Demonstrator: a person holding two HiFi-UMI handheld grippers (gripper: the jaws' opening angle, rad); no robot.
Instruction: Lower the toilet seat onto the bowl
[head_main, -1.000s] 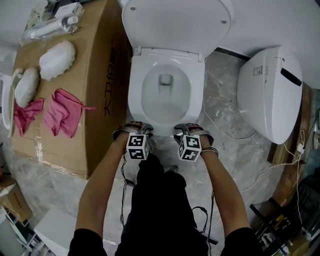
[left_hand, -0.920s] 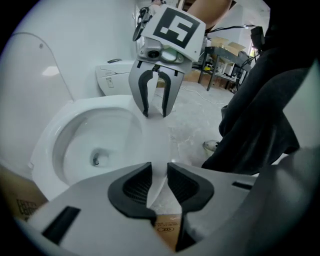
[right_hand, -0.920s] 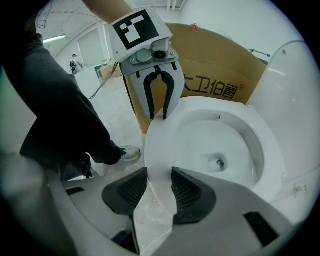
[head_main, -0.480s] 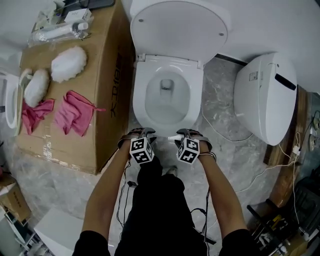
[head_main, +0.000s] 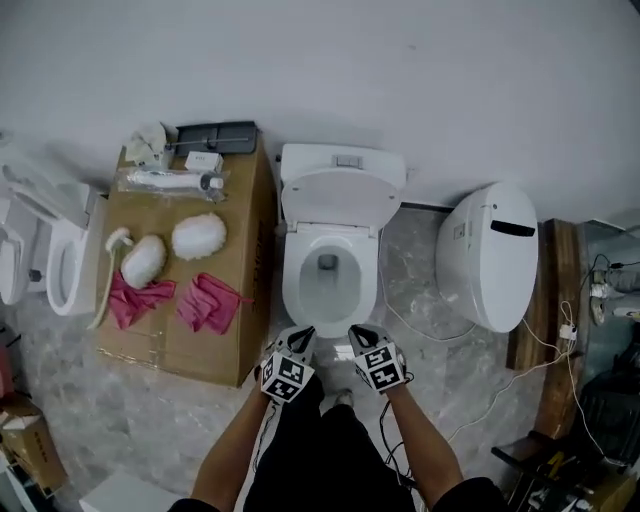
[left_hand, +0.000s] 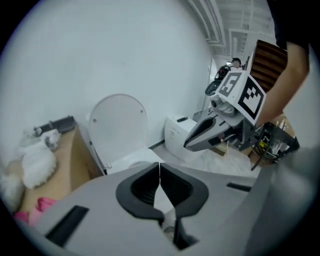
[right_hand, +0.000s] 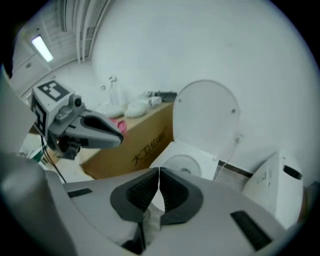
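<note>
Well, left gripper (head_main: 303, 335) and right gripper (head_main: 356, 332) just closed empty; the stiff, hinged toilet seat (head_main: 342, 197) probably wants a far-top-edge pinch.

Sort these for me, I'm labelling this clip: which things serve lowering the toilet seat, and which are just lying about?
For the job: raised toilet seat, bowl, left gripper and right gripper, both just closed on nothing.
Lying about: cardboard box, pink cloths, white fluffy pads, second toilet on the floor.
</note>
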